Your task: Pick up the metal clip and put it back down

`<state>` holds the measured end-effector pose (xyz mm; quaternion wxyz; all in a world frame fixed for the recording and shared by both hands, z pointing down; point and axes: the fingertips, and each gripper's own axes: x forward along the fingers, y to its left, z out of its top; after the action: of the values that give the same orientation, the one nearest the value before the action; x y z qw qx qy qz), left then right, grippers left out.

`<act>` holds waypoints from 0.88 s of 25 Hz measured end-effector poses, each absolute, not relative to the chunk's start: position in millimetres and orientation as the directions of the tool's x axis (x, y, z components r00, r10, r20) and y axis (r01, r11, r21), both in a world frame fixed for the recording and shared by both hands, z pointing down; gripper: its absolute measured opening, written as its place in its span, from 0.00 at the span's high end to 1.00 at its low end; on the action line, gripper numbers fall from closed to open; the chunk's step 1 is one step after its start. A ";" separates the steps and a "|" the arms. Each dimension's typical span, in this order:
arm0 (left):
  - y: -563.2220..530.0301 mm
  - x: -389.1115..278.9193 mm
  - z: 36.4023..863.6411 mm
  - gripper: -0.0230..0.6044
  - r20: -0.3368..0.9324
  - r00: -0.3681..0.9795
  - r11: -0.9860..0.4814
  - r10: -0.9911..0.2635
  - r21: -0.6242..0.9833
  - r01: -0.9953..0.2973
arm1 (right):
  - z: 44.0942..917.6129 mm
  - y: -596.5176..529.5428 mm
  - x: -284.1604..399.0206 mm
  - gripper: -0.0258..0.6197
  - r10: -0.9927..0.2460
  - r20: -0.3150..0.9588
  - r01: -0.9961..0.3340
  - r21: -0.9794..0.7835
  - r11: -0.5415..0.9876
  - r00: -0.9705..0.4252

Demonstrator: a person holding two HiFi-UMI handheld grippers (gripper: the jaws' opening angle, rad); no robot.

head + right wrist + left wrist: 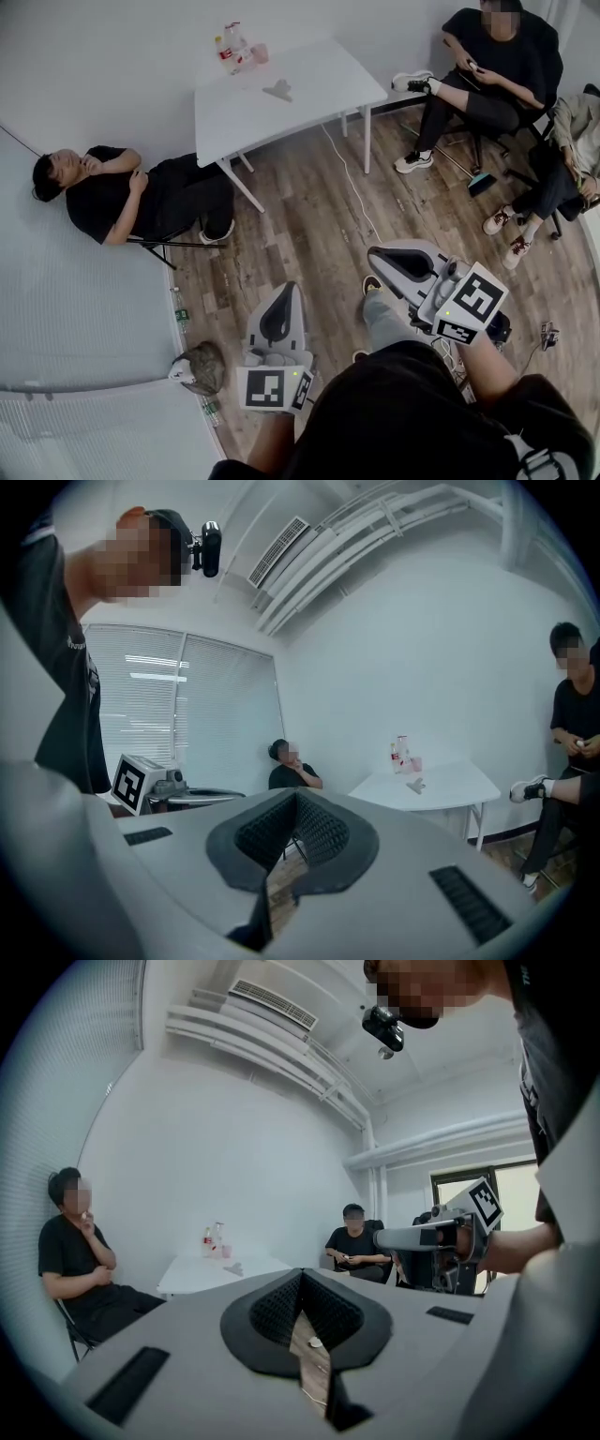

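Observation:
The metal clip (pixel 278 91) lies flat on the white table (pixel 319 89) far ahead of me, near its middle. It also shows as a small grey shape in the left gripper view (pixel 233 1267) and the right gripper view (pixel 416 785). My left gripper (pixel 285 291) is held low over the wooden floor, well short of the table, jaws shut with nothing between them (pixel 302 1272). My right gripper (pixel 377 254) is beside it, level, jaws also shut and empty (pixel 296 794). Both point roughly toward the table.
Bottles and a pink cup (pixel 234 49) stand at the table's far corner. One person (pixel 112 187) sits left of the table, another (pixel 487 66) on a chair to its right. A white cable (pixel 352 183) runs across the floor. A grey bag (pixel 199 366) lies near my left.

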<state>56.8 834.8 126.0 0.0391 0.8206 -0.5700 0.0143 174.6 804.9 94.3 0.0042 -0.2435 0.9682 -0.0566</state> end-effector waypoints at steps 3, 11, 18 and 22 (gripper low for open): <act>816.3 58.4 126.2 0.93 0.070 0.354 -0.352 -0.932 0.046 -0.935 | 98.5 788.5 177.2 0.93 -0.471 0.028 -0.471 -0.120 0.874 -0.882; 755.7 62.2 125.1 0.93 0.098 0.358 -0.355 -0.928 0.045 -0.934 | 101.0 726.4 179.9 0.93 -0.475 0.042 -0.475 -0.149 0.867 -0.879; 711.8 64.3 117.9 0.93 0.118 0.330 -0.328 -0.937 0.039 -0.944 | 100.3 679.2 183.3 0.93 -0.453 0.040 -0.452 -0.184 0.873 -0.891; 682.2 65.9 110.9 0.93 0.123 0.308 -0.307 -0.943 0.032 -0.951 | 95.4 645.9 186.6 0.93 -0.440 0.033 -0.438 -0.193 0.878 -0.897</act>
<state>65.9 682.2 110.9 0.0493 0.8073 -0.5867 0.0405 186.6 645.9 95.4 0.0060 -0.2264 0.9690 -0.0982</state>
